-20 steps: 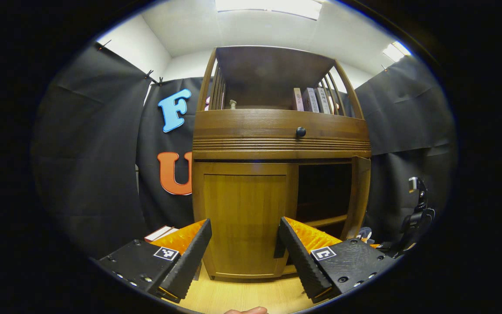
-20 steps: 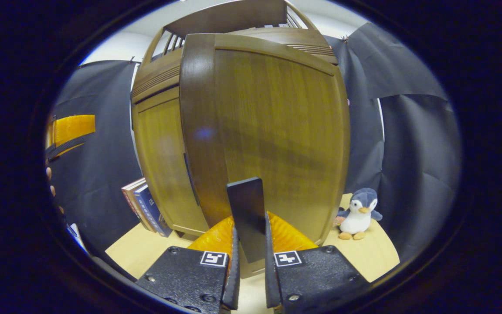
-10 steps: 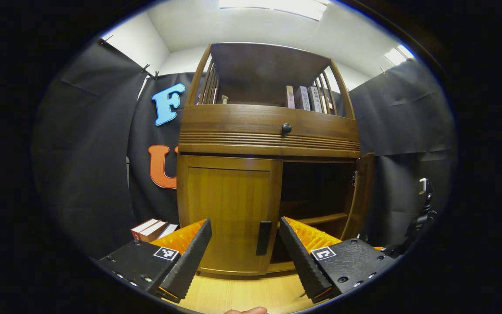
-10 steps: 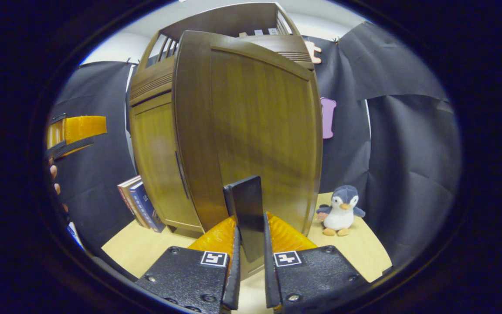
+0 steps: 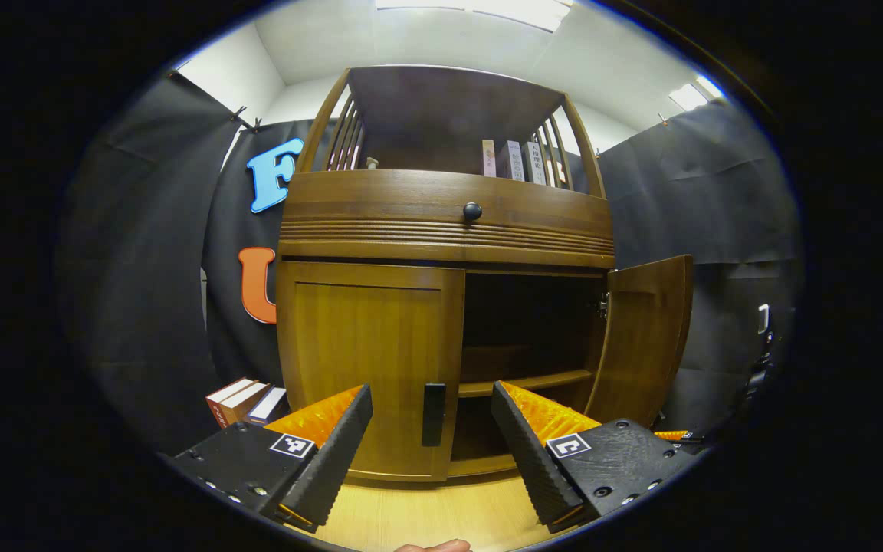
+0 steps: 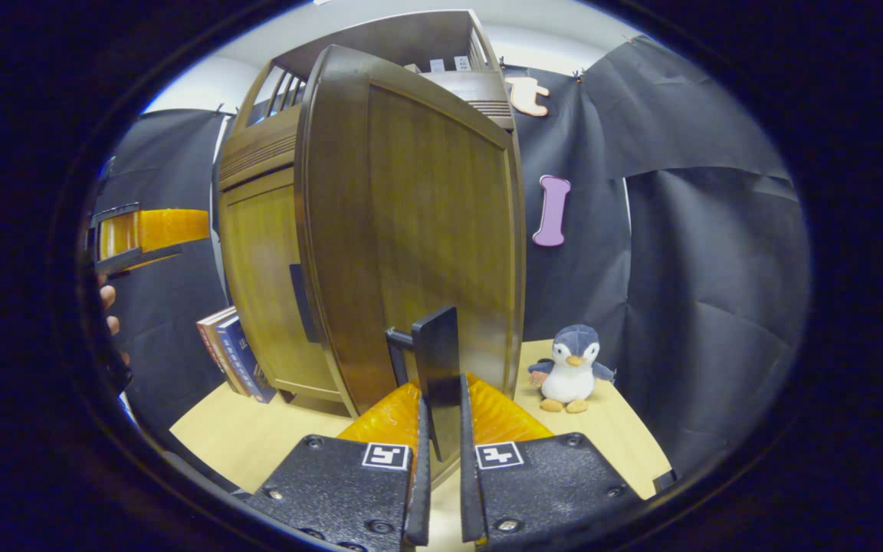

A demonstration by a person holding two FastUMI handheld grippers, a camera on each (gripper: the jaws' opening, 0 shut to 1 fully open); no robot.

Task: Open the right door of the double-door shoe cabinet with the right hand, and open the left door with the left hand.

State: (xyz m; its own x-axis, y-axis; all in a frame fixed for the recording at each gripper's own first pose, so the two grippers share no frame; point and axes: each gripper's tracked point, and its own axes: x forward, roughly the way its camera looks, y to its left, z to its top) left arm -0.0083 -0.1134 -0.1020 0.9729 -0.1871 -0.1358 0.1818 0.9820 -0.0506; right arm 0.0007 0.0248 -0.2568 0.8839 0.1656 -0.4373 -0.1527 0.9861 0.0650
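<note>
The wooden shoe cabinet [image 5: 441, 230] stands ahead in the left gripper view. Its left door [image 5: 369, 360] is closed, with a black handle [image 5: 433, 415] at its right edge. My left gripper [image 5: 430, 445] is open, a short way in front of that handle. The right door [image 5: 641, 337] is swung out, baring a dark inside and a shelf [image 5: 526, 381]. In the right gripper view my right gripper [image 6: 439, 460] is shut on the right door's black handle [image 6: 438, 360], with the door [image 6: 426, 230] close in front. The left gripper [image 6: 150, 230] shows at the far left there.
Books [image 5: 246, 399] lean against the cabinet's left side on the light wooden floor [image 5: 434, 514]. A toy penguin [image 6: 570, 366] sits to the right of the open door. A drawer with a round black knob [image 5: 472, 211] runs above the doors. More books [image 5: 510, 159] stand on the top shelf.
The right door has swung farther open with my right gripper shut on its handle. My left gripper has shifted so the left door's handle now lies between its open fingers' line.
</note>
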